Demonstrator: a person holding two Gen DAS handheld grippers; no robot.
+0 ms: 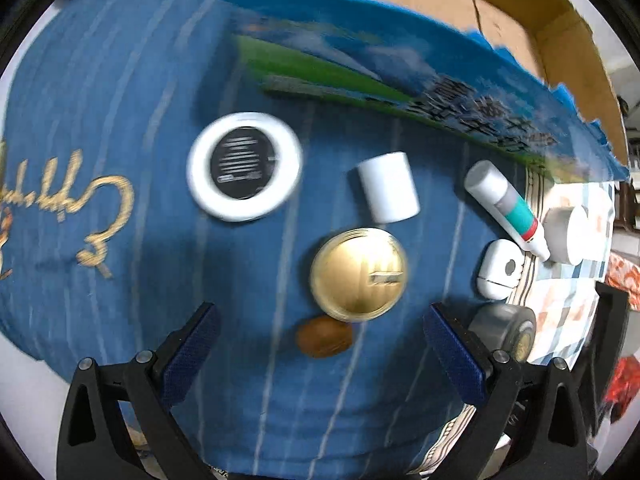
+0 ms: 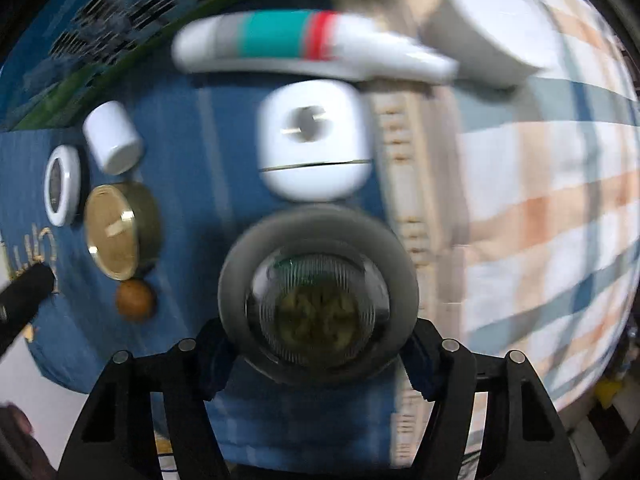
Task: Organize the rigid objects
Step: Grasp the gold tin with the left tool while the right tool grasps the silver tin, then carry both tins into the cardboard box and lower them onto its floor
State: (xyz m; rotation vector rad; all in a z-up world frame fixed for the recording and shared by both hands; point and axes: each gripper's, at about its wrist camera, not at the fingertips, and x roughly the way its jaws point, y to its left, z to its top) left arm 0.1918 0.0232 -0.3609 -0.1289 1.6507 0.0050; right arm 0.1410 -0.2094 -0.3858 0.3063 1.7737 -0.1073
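Note:
Rigid objects lie on a blue cloth (image 1: 120, 120): a white ring jar (image 1: 244, 167), a white cylinder (image 1: 388, 187), a gold-lidded jar (image 1: 358, 275), a brown nut (image 1: 325, 337), a white tube with teal band (image 1: 506, 209), a white case (image 1: 500, 269). My left gripper (image 1: 320, 360) is open just before the nut and gold jar. My right gripper (image 2: 316, 356) is shut on a grey round jar (image 2: 318, 296) with a clear lid, held above the cloth's right edge; the jar also shows in the left wrist view (image 1: 505, 330).
A cardboard box (image 1: 520, 12) with blue-green printed packaging stands behind the cloth. A white roll (image 2: 492, 28) lies on the plaid cloth (image 2: 540, 200) at the right, touching the tube's tip. The left gripper's finger (image 2: 24, 300) shows at the left.

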